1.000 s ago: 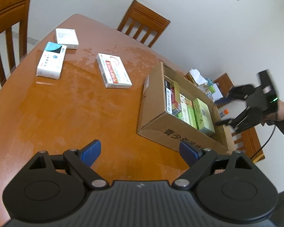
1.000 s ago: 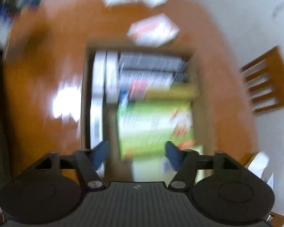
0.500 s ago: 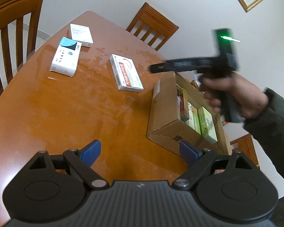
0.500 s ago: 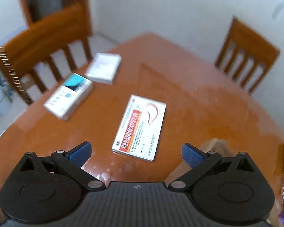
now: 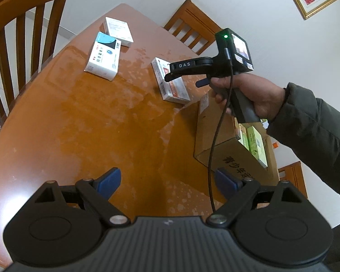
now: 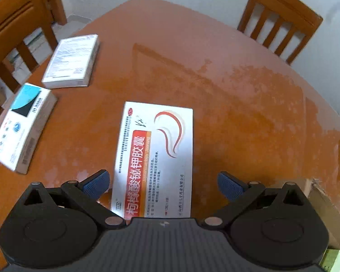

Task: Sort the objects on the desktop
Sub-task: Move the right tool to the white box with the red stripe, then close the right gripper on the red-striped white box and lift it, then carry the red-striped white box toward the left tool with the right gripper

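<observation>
A red and white medicine box [image 6: 154, 158] [image 5: 173, 86] lies flat mid-table. My right gripper [image 6: 163, 184] [image 5: 183, 80] hovers over its near end, pointing steeply down. It is open wide, with a blue pad on each side and neither touching the box. Further left lie a white box with a teal and black corner [image 6: 20, 127] [image 5: 103, 56] and a plain white box [image 6: 71, 60] [image 5: 119, 30]. My left gripper [image 5: 167, 180] stands open and empty above bare table, left of the cardboard box [image 5: 226, 149], which holds several upright packs.
Wooden chairs stand at the left [image 5: 22, 22] and at the far side [image 5: 190, 29] of the orange-brown table [image 5: 90, 124]. A thin black cable [image 5: 212, 158] hangs from the right gripper past the carton's corner. A sleeved arm [image 5: 310, 131] reaches in from the right.
My right gripper swung from above the cardboard box across to the red and white box, sank toward it and opened wider. My left gripper drifted slightly, still open.
</observation>
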`<state>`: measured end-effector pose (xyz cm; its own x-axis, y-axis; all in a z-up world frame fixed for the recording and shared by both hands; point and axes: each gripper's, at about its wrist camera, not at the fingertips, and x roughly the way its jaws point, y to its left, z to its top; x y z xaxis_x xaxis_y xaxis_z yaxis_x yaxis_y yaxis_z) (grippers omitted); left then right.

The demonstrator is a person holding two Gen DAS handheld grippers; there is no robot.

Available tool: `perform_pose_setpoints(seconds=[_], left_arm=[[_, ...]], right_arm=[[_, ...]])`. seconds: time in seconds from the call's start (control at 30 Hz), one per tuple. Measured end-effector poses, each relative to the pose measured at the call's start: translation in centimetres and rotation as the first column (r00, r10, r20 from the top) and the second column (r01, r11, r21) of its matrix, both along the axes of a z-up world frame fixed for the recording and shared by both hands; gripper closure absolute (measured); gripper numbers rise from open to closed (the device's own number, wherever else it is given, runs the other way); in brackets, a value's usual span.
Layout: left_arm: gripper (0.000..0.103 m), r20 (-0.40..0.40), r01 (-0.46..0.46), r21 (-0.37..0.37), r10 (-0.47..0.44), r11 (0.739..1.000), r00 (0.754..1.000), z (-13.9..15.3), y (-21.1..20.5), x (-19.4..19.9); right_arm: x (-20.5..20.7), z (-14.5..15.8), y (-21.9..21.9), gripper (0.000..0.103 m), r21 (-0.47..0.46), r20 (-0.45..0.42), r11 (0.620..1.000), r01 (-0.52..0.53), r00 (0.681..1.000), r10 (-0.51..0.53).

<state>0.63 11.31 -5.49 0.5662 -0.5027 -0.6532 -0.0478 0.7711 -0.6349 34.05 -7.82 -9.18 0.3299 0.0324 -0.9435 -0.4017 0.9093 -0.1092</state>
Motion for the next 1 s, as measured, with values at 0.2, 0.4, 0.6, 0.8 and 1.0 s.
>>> perform_pose_setpoints(seconds=[0.2, 0.4, 0.6, 0.8, 1.0], left_arm=[[0.013, -0.001, 0.001, 0.0, -0.001, 1.0, 1.0, -0.1, 0.8, 0.3], [0.013, -0.001, -0.01, -0.003, 0.01, 1.0, 1.0, -0.1, 1.2, 0.3], [0.013, 0.0, -0.013, 0.002, 0.013, 1.0, 1.0, -0.1, 1.1, 0.4], [0.013, 0.029, -0.021, 0.044, 0.02, 0.999, 0.999, 0.5, 1.4, 0.1], [0.013, 0.117, 0.054, 0.277, -0.089, 0.959, 0.989, 2.5, 0.9, -0.3]], right_arm=[[0.3, -1.7, 0.5, 0.0, -0.057, -0.036, 0.998, -0.01, 0.999, 0.008], [0.4, -2.2, -0.4, 0.009, 0.011, -0.071, 1.0, 0.007, 0.997, -0.006], [0.1, -1.6, -0.2, 0.019, 0.055, -0.087, 0.997, -0.056, 0.994, 0.061], [-2.5, 2.2, -0.9, 0.019, 0.2, -0.064, 0.967, -0.158, 0.983, 0.174], [-6.2, 5.7, -2.7, 0.018, 0.421, -0.193, 0.879, -0.225, 0.924, 0.329]])
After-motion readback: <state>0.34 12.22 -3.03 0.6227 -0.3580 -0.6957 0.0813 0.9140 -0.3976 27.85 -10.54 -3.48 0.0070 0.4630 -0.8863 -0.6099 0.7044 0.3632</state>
